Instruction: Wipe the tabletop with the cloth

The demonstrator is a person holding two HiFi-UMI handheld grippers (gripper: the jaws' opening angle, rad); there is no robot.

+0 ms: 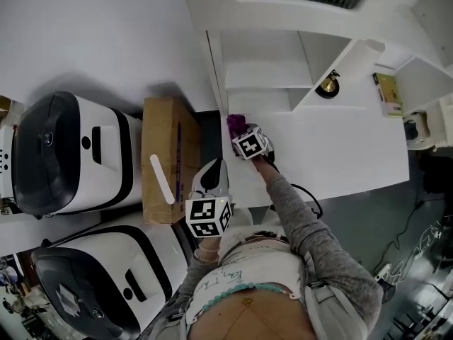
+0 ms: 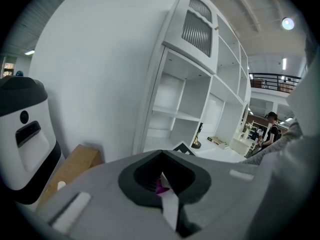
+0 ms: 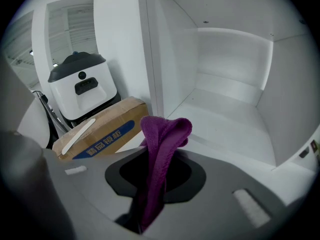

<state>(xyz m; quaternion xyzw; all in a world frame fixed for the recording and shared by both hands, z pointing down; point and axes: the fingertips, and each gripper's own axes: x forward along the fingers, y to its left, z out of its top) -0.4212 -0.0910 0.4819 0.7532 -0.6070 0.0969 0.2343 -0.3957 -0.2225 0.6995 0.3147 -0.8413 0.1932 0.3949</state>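
While the right gripper (image 1: 241, 132) clamps the purple cloth (image 1: 235, 123), the cloth is at the tabletop's (image 1: 340, 147) left end, just in front of the shelf (image 1: 265, 76); contact with the top unclear. The cloth bunches up past the jaws. Left gripper (image 1: 214, 170) is back near the person's body, jaws together, holding nothing. The box (image 1: 161, 137) left of the tabletop is closed, with a white strip (image 1: 161, 179) on its lid. A gold figure (image 1: 327, 85) stands by a shelf divider.

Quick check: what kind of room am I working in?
Likely a showroom or lab hall, not a home: a tall white shelf unit, two big white machines beside a cardboard box, and a railed balcony beyond.
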